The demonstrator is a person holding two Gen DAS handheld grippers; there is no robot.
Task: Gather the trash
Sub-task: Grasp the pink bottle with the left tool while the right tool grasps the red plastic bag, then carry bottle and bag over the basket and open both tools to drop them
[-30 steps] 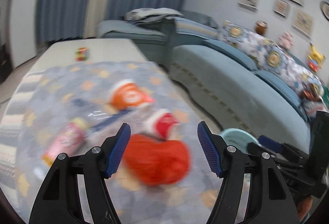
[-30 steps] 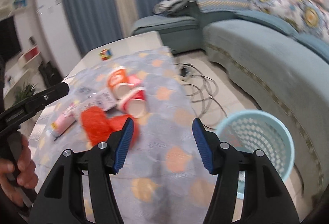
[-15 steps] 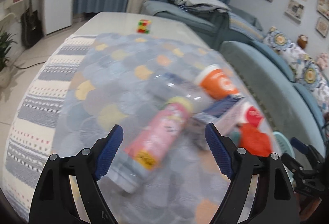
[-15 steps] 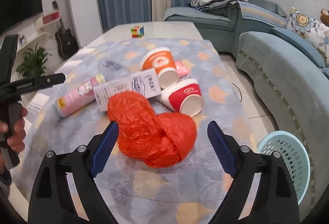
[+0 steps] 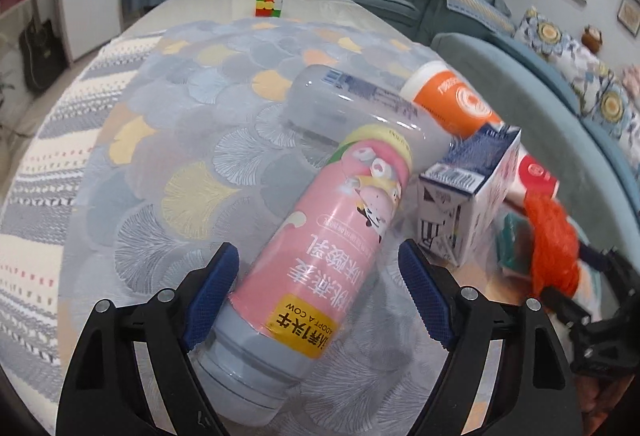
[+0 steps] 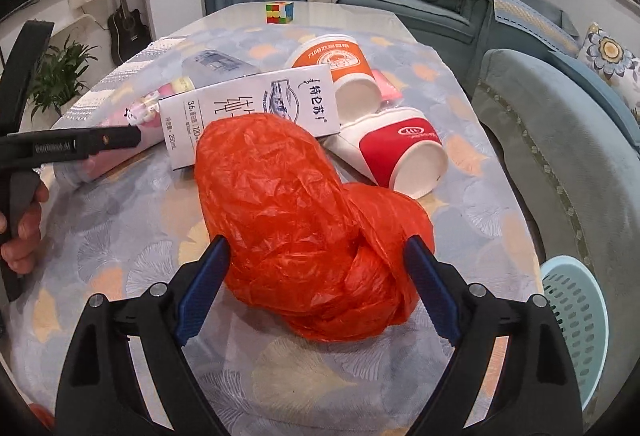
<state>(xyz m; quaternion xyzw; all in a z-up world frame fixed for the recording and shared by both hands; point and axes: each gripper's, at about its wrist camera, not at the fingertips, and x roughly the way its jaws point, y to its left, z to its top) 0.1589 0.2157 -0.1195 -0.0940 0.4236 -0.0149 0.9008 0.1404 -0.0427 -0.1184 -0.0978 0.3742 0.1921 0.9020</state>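
Note:
Trash lies on a patterned tablecloth. My left gripper (image 5: 318, 294) is open, its blue pads on either side of a pink yoghurt bottle (image 5: 320, 236) lying on its side. Beyond it lie a clear bottle (image 5: 360, 112), an orange cup (image 5: 452, 102) and a milk carton (image 5: 468, 192). My right gripper (image 6: 316, 286) is open around a crumpled orange plastic bag (image 6: 304, 216). Behind the bag lie the milk carton (image 6: 248, 112), the orange cup (image 6: 340, 66) and a red cup (image 6: 400, 152). A light blue basket (image 6: 576, 304) stands on the floor at the right.
A Rubik's cube (image 6: 280, 12) sits at the table's far end. A teal sofa (image 6: 560, 116) runs along the right side. The left gripper's body and the hand that holds it show at the left of the right wrist view (image 6: 60, 148).
My left gripper swung left from the orange bag and came down around the pink bottle. My right gripper turned from the basket side and closed in on the orange bag.

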